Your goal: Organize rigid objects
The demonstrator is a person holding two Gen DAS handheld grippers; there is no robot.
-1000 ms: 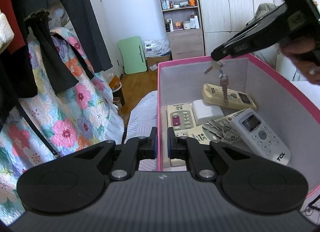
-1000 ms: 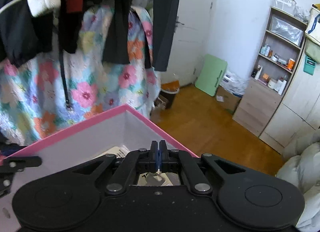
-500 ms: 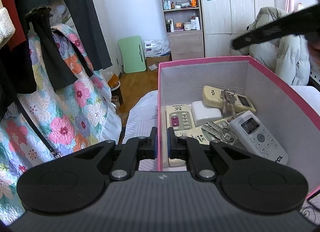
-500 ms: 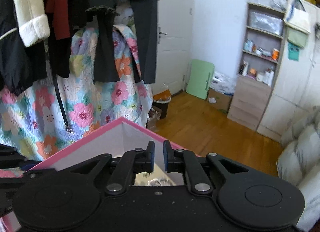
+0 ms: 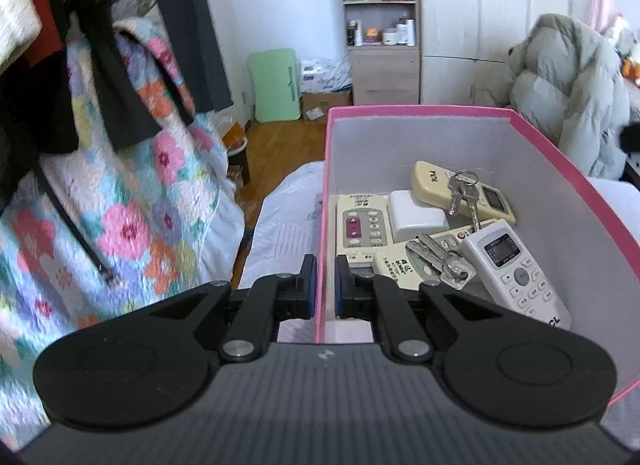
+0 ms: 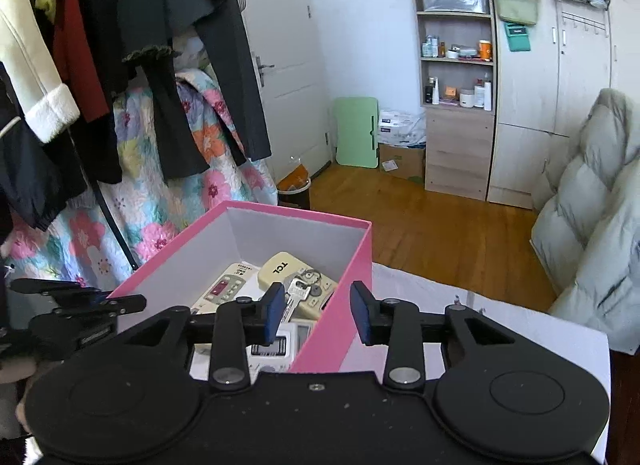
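Bunch of keys (image 5: 463, 196) lying on a cream TCL remote (image 5: 460, 193) inside the pink box (image 5: 416, 112) on the bed, other remotes and keys around it, left gripper (image 5: 325, 285) clamped on the box's near wall, right gripper (image 6: 316, 315) empty, jaws just opening, straddling the box's right wall.

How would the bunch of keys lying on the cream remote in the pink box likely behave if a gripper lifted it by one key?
The bunch of keys would probably dangle and swing, since its keys hang loosely from a ring. Each key looks like stiff metal, so slippery between pads. It may slide off the tilted cream remote if nudged, staying inside the pink box.
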